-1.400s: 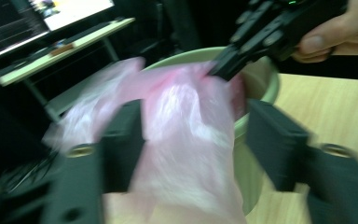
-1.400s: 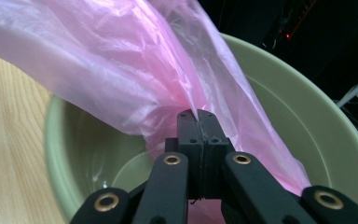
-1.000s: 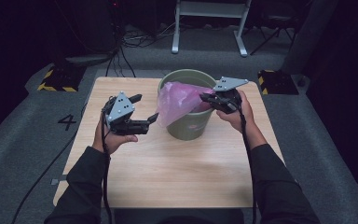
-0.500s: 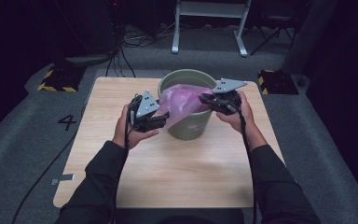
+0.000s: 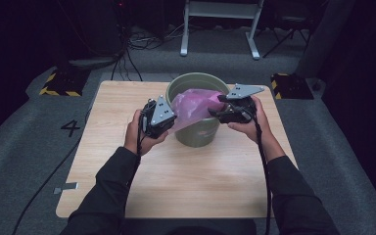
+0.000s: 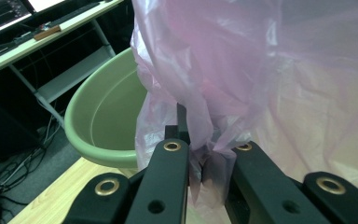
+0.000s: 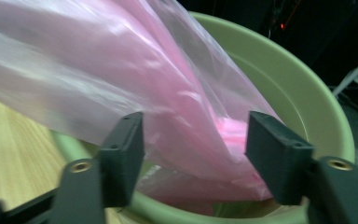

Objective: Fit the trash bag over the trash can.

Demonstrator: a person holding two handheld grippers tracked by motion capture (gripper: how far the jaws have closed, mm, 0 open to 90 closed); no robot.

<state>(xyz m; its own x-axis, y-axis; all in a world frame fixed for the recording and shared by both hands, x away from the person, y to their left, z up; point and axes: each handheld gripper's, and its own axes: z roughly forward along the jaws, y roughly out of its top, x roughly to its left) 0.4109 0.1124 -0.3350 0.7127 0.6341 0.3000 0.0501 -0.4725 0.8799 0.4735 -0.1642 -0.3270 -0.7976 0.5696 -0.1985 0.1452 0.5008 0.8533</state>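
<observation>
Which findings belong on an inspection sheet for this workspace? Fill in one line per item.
Surface: wooden table, bare around the bucket.
Job's things: green bucket upright; pink plastic bag draped over its rim.
Clutter: nothing seen.
Grippers: left hand-held gripper has just closed, pinching the bag; right hand-held gripper has just opened, bag between its jaws, pads apart.
Cables: one trailing from each gripper along the sleeves; more on the floor behind.
Surroundings: grey floor, dark room, metal frame behind.

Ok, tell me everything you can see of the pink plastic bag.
The pink plastic bag is thin, translucent and crinkled. It drapes over the near rim of the green bucket, part hanging outside. The left gripper is shut on a bunched fold; its jaws have just been closing. The right gripper has just been opening, with the film between its parted jaws.
</observation>
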